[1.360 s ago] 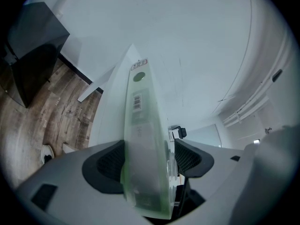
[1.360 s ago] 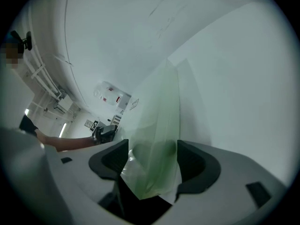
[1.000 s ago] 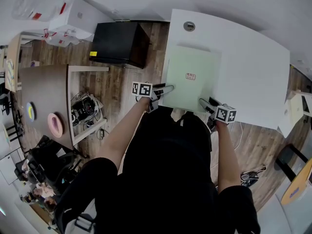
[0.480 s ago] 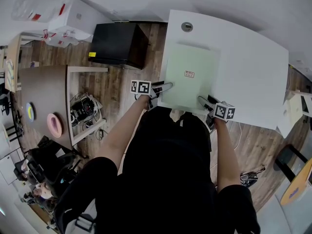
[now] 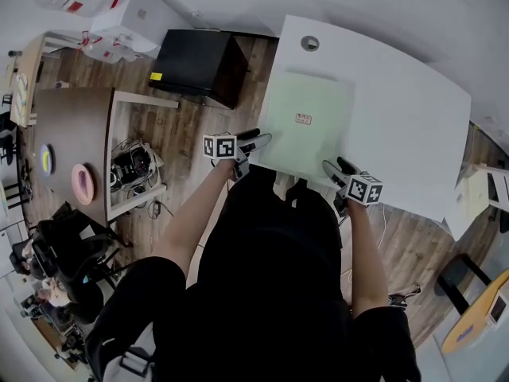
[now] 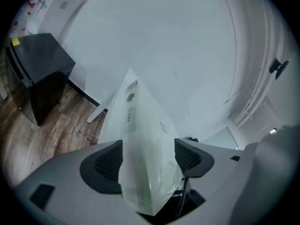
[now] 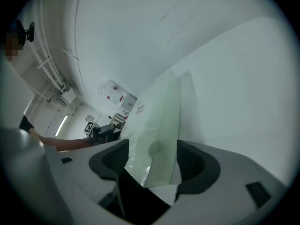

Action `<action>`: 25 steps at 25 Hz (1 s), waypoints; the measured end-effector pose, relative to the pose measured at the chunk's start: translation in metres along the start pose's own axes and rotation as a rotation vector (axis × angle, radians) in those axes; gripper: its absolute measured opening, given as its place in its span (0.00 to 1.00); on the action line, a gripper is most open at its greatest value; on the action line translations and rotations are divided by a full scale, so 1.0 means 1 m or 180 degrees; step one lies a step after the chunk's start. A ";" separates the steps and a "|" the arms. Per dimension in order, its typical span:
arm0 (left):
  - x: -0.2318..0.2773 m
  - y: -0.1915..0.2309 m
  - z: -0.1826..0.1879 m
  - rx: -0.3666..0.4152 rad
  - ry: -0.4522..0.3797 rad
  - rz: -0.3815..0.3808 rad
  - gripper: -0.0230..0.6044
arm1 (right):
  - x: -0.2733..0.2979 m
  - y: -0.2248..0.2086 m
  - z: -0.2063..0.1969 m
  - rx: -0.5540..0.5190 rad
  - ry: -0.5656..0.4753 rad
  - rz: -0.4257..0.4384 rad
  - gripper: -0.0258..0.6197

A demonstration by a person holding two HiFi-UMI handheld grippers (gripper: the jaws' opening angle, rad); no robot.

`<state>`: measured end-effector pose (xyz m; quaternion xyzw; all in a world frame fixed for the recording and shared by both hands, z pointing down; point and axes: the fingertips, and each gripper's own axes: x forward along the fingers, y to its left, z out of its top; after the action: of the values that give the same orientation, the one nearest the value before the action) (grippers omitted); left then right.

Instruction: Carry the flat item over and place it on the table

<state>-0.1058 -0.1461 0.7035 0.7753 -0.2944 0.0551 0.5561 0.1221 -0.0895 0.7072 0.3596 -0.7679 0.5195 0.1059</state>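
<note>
Two hand-held grippers (image 5: 256, 139) (image 5: 337, 166), one flat item (image 5: 306, 138)

Reading nothing anywhere: labels and markers only, all too small or blurred.
Sitting on the pale green flat item (image 5: 312, 148), a small white label (image 5: 303, 118) with red print, not resolving into words; running along that item's edge in the left gripper view, a faint printed strip (image 6: 129, 111), blurring out; sticking to the black cabinet (image 5: 199, 68), a yellow sticker (image 5: 156, 76); riding on the left gripper (image 5: 256, 142) and right gripper (image 5: 332, 166), square black-and-white markers (image 5: 219, 146); showing unreadable red marks, the white boxes (image 5: 135, 18).
</note>
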 end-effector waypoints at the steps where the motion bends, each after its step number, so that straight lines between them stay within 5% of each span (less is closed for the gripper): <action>1: -0.003 -0.001 0.001 0.0005 -0.0081 0.0023 0.58 | -0.001 0.004 0.002 -0.0051 -0.0022 0.0024 0.52; 12: -0.034 -0.096 0.004 0.0408 -0.0999 0.0158 0.58 | -0.026 0.077 0.036 -0.0591 -0.0389 0.0303 0.52; 16: -0.049 -0.141 -0.004 0.0882 -0.1209 0.0214 0.55 | -0.039 0.103 0.045 -0.0834 -0.0595 0.0264 0.52; 19: -0.055 -0.169 -0.013 0.1326 -0.1208 0.0371 0.41 | -0.050 0.119 0.051 -0.0906 -0.0790 0.0233 0.52; 22: -0.064 -0.195 -0.019 0.1633 -0.1306 0.0486 0.16 | -0.062 0.139 0.050 -0.1022 -0.0907 0.0247 0.52; 25: -0.076 -0.220 -0.024 0.1842 -0.1452 0.0492 0.06 | -0.074 0.161 0.041 -0.1272 -0.0968 0.0236 0.52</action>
<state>-0.0481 -0.0488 0.4982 0.8682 -0.4406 0.0038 0.2284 0.0776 -0.0601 0.5333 0.3771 -0.8751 0.3009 0.0390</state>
